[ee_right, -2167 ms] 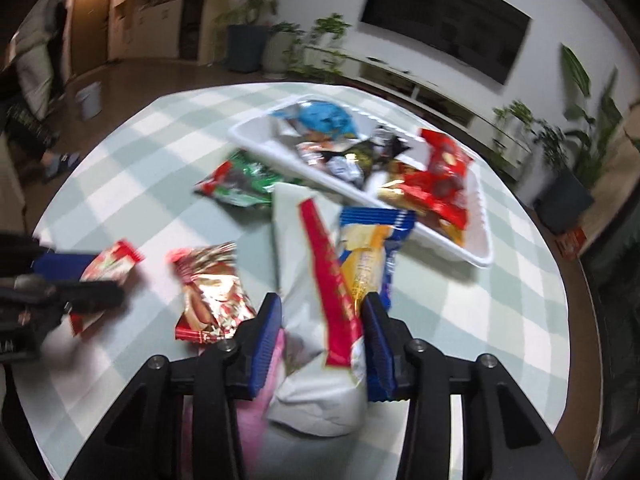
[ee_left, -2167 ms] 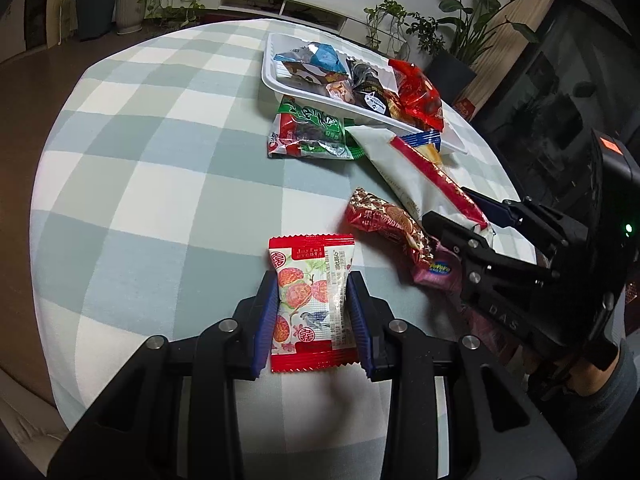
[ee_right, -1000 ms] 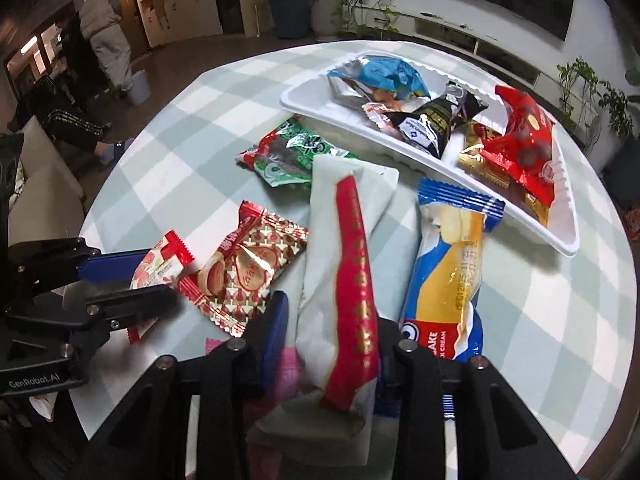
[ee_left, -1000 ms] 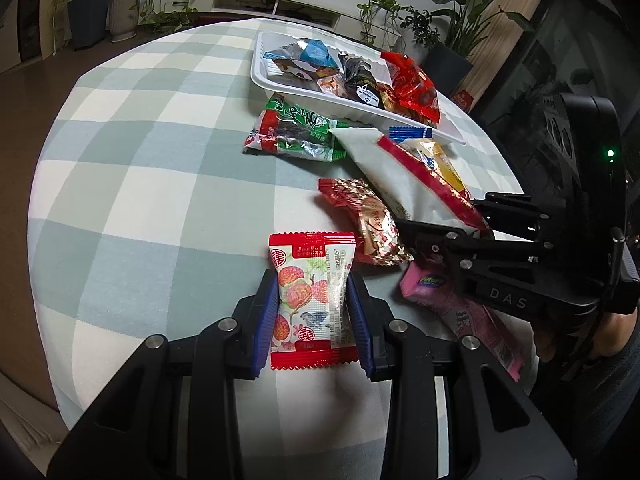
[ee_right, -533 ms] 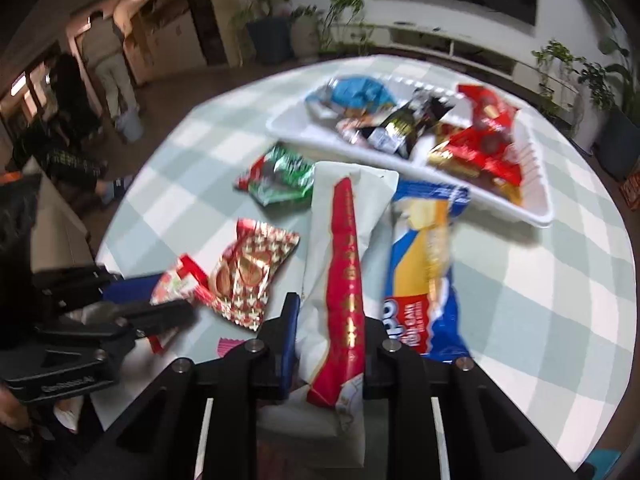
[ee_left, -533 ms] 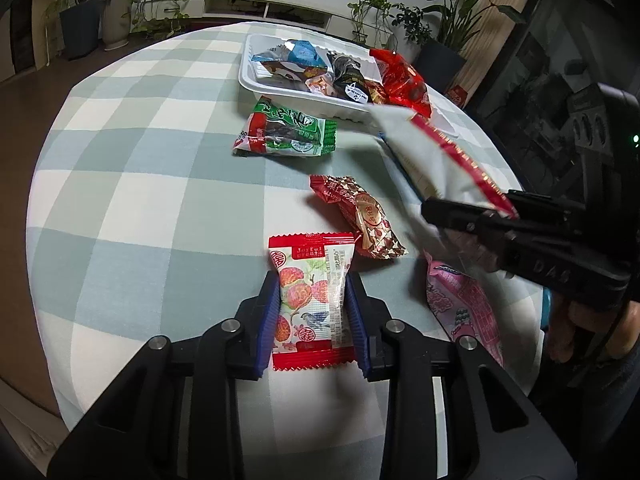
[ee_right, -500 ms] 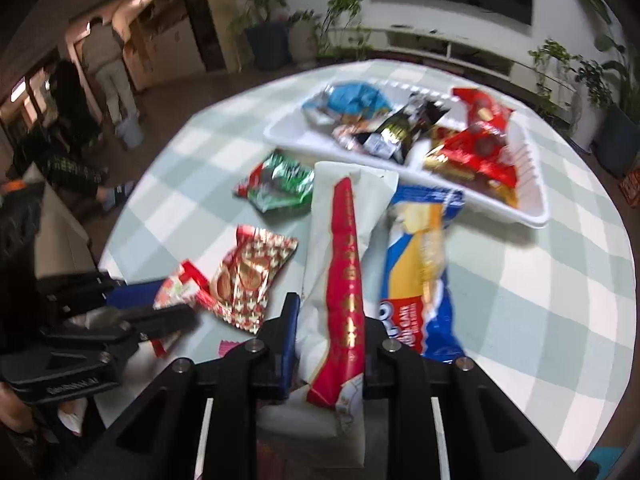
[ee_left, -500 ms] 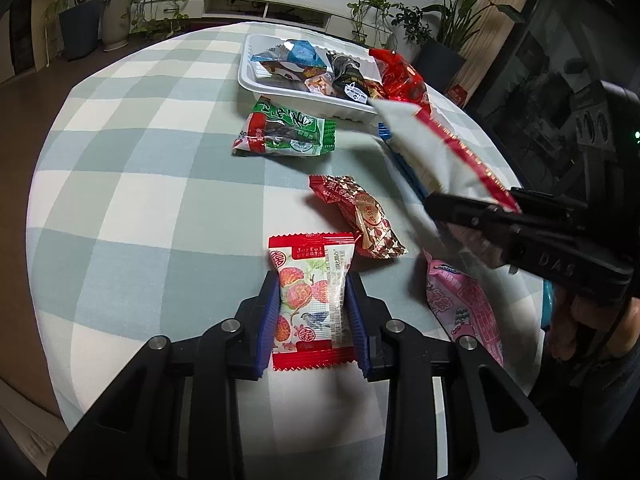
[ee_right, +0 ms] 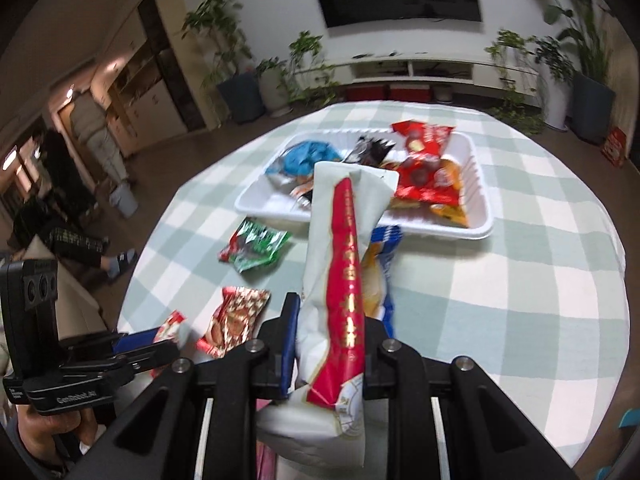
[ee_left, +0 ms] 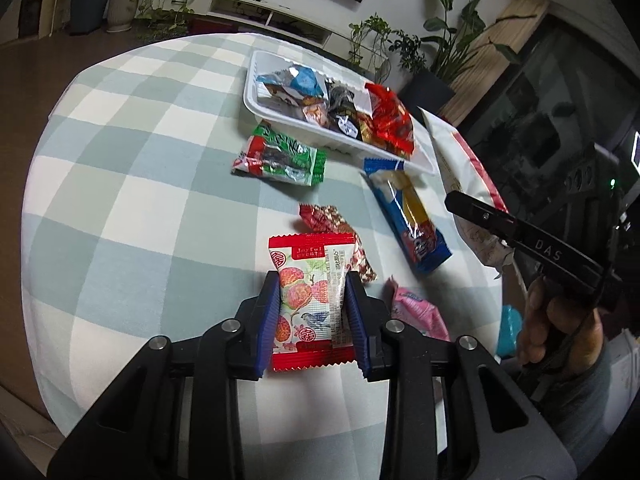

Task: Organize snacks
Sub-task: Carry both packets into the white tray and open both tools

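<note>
My left gripper (ee_left: 312,312) is shut on a red-and-white peach candy packet (ee_left: 310,280), held low over the checked tablecloth. My right gripper (ee_right: 330,344) is shut on a long white packet with a red stripe (ee_right: 344,264), lifted above the table and pointing toward the white tray (ee_right: 476,232). The same packet (ee_left: 460,160) shows at the right of the left wrist view, beside the tray (ee_left: 288,120). The tray holds several snacks.
Loose on the cloth are a green packet (ee_left: 280,158), a blue-and-yellow cake bar (ee_left: 408,216), a red-gold packet (ee_left: 332,224) and a pink packet (ee_left: 416,312). The round table's edge (ee_left: 44,300) curves close on the left. Potted plants stand beyond the table.
The right gripper has lifted the long white packet off the table and raised it toward the tray, uncovering the blue cake bar. The left gripper still holds the peach packet in place.
</note>
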